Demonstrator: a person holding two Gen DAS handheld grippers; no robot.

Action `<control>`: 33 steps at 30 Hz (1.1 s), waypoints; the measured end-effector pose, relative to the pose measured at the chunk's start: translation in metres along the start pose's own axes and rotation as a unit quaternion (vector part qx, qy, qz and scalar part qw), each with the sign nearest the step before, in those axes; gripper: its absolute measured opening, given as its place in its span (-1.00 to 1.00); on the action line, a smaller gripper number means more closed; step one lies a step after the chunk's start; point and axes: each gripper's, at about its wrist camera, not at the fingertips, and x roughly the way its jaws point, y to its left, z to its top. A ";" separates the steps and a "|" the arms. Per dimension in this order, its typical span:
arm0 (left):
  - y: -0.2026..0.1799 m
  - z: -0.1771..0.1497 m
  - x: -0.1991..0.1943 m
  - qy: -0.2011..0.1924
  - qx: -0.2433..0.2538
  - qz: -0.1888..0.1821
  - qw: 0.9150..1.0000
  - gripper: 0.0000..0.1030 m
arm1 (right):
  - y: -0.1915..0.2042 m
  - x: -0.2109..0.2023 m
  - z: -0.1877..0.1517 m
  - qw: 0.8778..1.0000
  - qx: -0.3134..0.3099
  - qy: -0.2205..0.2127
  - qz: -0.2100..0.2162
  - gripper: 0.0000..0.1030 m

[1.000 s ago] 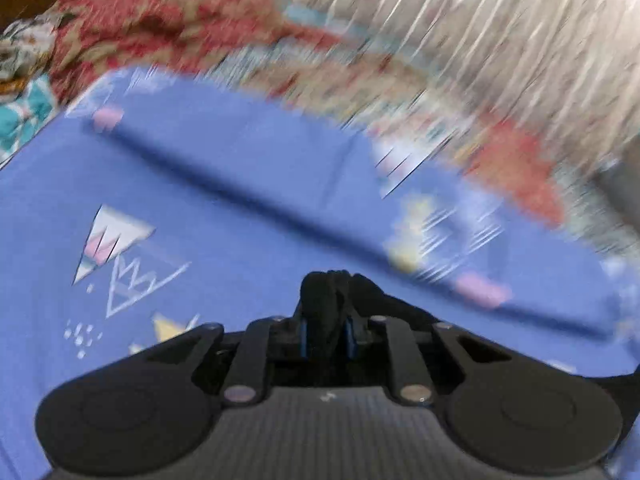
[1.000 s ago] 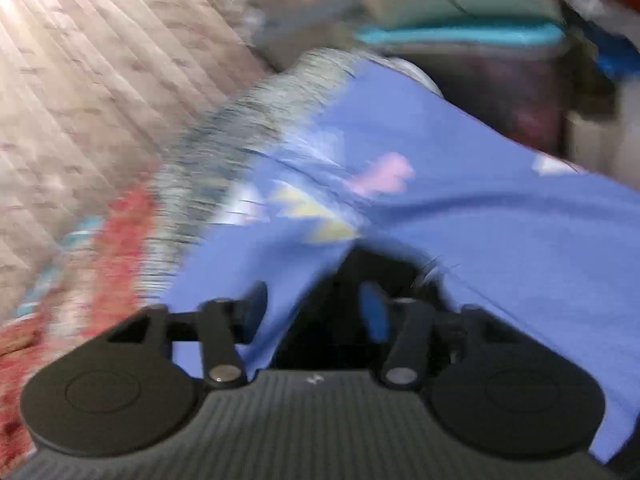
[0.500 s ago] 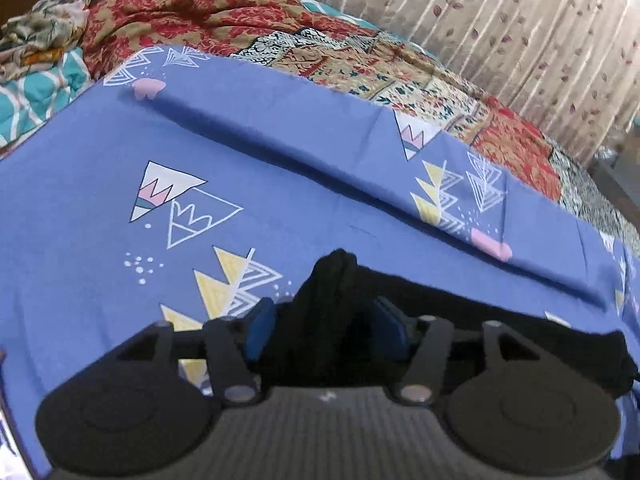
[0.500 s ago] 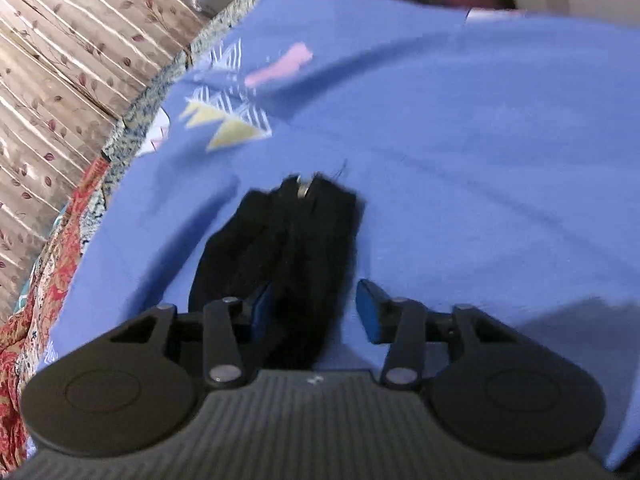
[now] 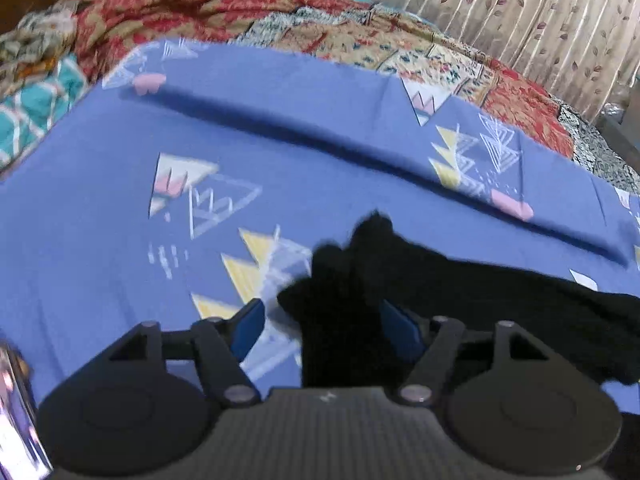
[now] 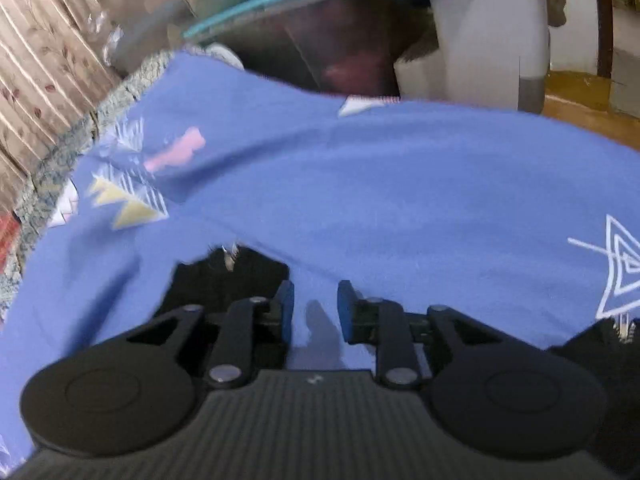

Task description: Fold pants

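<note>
**Both grippers open, pants on the sheet**

Left gripper (image 5: 322, 326) is spread wide, black pants (image 5: 460, 304) bunched between its fingers, not pinched, trailing to lower right. Right gripper (image 6: 314, 312) sits narrowly open over bare blue sheet (image 6: 400, 184); pants (image 6: 224, 280) at its lower left.

Matt black cloth for the pants (image 5: 460, 300), kinda fuzzy, lying on a smooth blue cotton-looking sheet (image 5: 100, 248). Matt black plastic on the left gripper (image 5: 322, 326) and right gripper (image 6: 315, 308), ribbed housing, blue rubbery pads (image 5: 248, 326), shiny metal pins. Glossy pleated curtain (image 5: 520, 12) behind.
</note>
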 end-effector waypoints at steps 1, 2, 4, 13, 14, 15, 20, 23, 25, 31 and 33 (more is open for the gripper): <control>-0.001 0.006 0.002 -0.004 0.009 0.001 1.000 0.55 | 0.007 -0.001 0.001 1.000 -0.013 0.008 0.011 -0.47; -0.003 0.013 0.004 -0.010 0.020 0.005 1.000 0.57 | 0.017 -0.002 0.002 0.999 -0.025 0.018 0.031 -0.44; -0.008 0.024 0.011 -0.015 0.035 0.010 0.999 0.57 | 0.038 0.004 0.002 0.996 -0.045 0.039 0.063 -0.20; -0.014 0.036 0.045 0.002 0.026 -0.022 0.999 0.80 | 0.114 0.081 -0.001 0.992 -0.086 0.092 0.014 0.08; -0.015 0.036 0.046 0.001 0.028 -0.021 0.999 0.82 | 0.114 0.090 -0.002 0.992 -0.084 0.096 0.001 0.09; -0.014 0.036 0.046 0.001 0.028 -0.020 0.999 0.83 | 0.113 0.100 -0.004 0.991 -0.084 0.106 -0.012 0.09; -0.003 0.047 0.041 -0.009 0.014 -0.015 1.000 0.84 | 0.107 0.109 -0.004 0.992 -0.082 0.088 -0.024 -0.91; -0.003 0.054 0.037 -0.021 0.026 -0.013 0.999 0.91 | 0.098 0.102 0.010 0.997 -0.045 0.065 -0.007 -0.91; -0.010 0.055 0.041 -0.015 0.043 -0.013 0.999 0.92 | 0.090 0.094 0.021 0.998 -0.015 0.059 0.010 -0.92; -0.051 0.034 0.071 0.040 0.149 -0.012 0.988 -0.74 | 0.093 0.066 0.032 0.996 -0.013 0.057 0.066 -0.92; -0.061 0.029 0.077 0.038 0.172 0.036 0.984 -0.79 | 0.092 0.053 0.036 0.995 -0.001 0.054 0.086 -0.92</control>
